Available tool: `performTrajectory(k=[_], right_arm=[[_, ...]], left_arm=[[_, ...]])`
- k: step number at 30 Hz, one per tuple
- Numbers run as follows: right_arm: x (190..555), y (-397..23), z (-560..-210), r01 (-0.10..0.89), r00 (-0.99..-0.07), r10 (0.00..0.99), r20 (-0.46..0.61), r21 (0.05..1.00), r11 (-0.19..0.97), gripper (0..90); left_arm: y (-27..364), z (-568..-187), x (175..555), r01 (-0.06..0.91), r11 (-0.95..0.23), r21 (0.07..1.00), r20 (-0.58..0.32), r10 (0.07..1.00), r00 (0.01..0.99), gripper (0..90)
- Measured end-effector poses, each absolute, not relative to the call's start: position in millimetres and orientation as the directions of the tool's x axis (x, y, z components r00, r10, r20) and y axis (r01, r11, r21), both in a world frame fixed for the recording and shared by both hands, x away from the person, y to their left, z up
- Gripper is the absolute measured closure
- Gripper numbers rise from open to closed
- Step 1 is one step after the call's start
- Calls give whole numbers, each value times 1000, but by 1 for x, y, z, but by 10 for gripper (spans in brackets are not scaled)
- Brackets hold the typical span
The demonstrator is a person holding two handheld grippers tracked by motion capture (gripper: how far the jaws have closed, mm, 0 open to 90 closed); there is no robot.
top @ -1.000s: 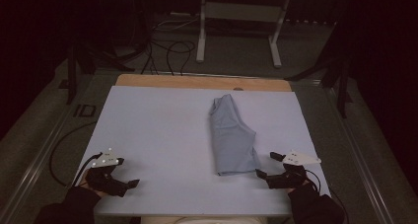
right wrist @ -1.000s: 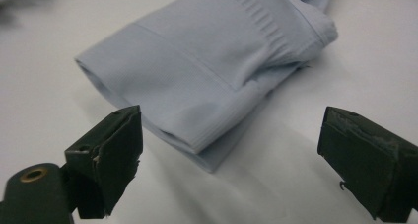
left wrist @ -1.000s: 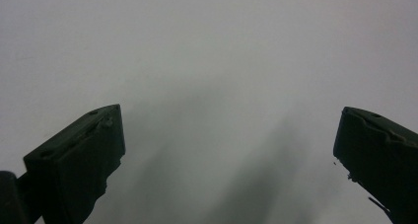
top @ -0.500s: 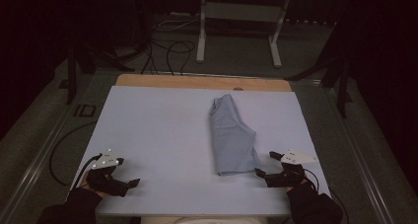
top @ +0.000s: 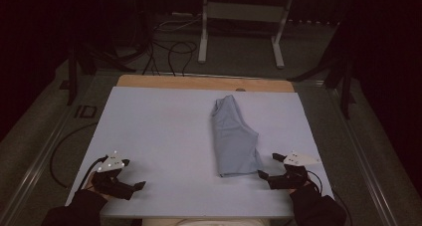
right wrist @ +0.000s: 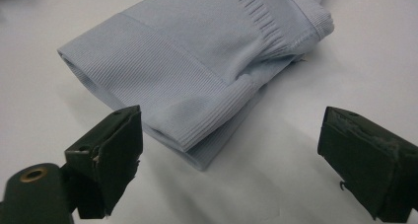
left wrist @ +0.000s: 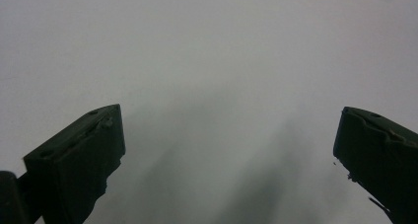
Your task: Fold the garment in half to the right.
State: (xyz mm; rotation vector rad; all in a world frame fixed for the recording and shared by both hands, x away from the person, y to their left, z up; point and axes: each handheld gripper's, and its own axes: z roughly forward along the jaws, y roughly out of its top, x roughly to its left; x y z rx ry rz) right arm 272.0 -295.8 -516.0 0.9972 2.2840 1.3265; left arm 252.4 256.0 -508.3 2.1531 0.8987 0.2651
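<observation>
Overhead, we see a pale lavender surface (top: 164, 136) lit against a dark room, its wooden far edge (top: 199, 81) showing as a tan strip. Beyond it, on the floor, stands a grey metal stand (top: 244, 22) beside a tangle of black cables (top: 169, 47).

Right of centre on the surface lies a folded light-blue garment (top: 233, 139), a long narrow shape running from the far side toward the person, its near hem close to the front edge. In the right gripper view we make out its ribbed knit and a wide ribbed band (right wrist: 197, 81) at the open end that faces the camera; the fabric lies flat on the surface.

At the near edge, the person's dark sleeves come in at both corners. Our right tongs (top: 268, 166) sit just beside the garment's near right corner, low over the surface. Their jaws stand wide apart with nothing between them, and in the right gripper view the garment's corner lies just ahead of the left jaw, apart from it as far as we can tell.

Our left tongs (top: 133, 175) rest well apart from the garment, near the front left corner. Their jaws are likewise spread, and the left gripper view looks down between them on bare surface (left wrist: 212, 76).
</observation>
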Motion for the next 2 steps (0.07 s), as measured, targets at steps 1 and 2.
performTrajectory(k=[1,2], right_arm=[[272,-296,-516,412,-706,704,74,852,324,98],[272,-296,-516,412,-705,706,71,851,326,99]], left_arm=[[256,-508,252,517,-451,728,-98,678,729,1],[256,-508,253,518,-448,729,-100,678,728,1]])
